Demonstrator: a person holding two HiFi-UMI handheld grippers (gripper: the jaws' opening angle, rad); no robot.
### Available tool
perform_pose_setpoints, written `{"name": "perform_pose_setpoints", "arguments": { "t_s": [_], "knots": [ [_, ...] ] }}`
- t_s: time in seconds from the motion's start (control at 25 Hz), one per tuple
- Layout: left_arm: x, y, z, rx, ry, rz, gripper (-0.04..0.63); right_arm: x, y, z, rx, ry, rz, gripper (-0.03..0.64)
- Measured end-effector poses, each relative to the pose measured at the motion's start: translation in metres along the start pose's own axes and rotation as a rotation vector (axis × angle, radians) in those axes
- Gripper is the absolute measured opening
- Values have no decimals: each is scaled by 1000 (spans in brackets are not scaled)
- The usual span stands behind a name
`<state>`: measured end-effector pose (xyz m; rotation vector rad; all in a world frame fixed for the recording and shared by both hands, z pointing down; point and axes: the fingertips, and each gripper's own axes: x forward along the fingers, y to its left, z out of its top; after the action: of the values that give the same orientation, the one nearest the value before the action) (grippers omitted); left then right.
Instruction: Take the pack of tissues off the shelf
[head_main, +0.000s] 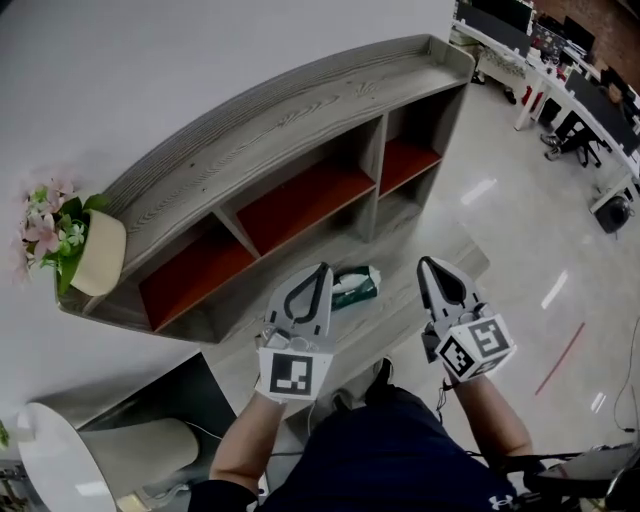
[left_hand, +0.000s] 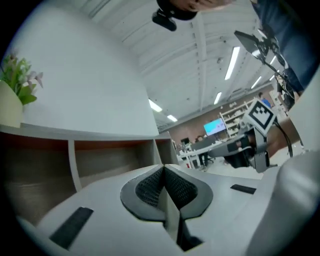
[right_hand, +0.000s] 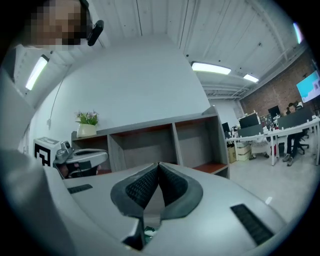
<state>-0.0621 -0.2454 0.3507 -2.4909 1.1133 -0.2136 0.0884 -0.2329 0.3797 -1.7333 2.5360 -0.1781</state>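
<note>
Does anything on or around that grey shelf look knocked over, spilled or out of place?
Nothing stands out. The green pack of tissues lies on the lower board of the grey wooden shelf, the cream vase of pink flowers stands upright on top, and the left tool and right tool are shut, empty.

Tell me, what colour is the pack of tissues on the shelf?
Green with some white; the head view shows the pack of tissues best.

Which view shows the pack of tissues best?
The head view: the pack of tissues lies on the shelf's bottom board. The right gripper view catches only a green sliver below its jaws; the left gripper view shows none.
</note>
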Motion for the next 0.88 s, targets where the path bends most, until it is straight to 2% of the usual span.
{"name": "perform_pose_setpoints", "arguments": {
  "t_s": [0.12,0.16,0.56,0.88],
  "knots": [
    [-14,17,25,-211,-92,83,17,-4,7,19,-48,-49,-4,12],
    [-17,21,29,-235,-101,91,17,-4,10,24,-62,-59,-1,12],
    [-32,46,63,-244,-168,156,17,0,28,78,-186,-185,-10,12],
    [-40,50,57,-285,-149,167,17,-9,55,82,-256,-220,20,12]
  ]
}}
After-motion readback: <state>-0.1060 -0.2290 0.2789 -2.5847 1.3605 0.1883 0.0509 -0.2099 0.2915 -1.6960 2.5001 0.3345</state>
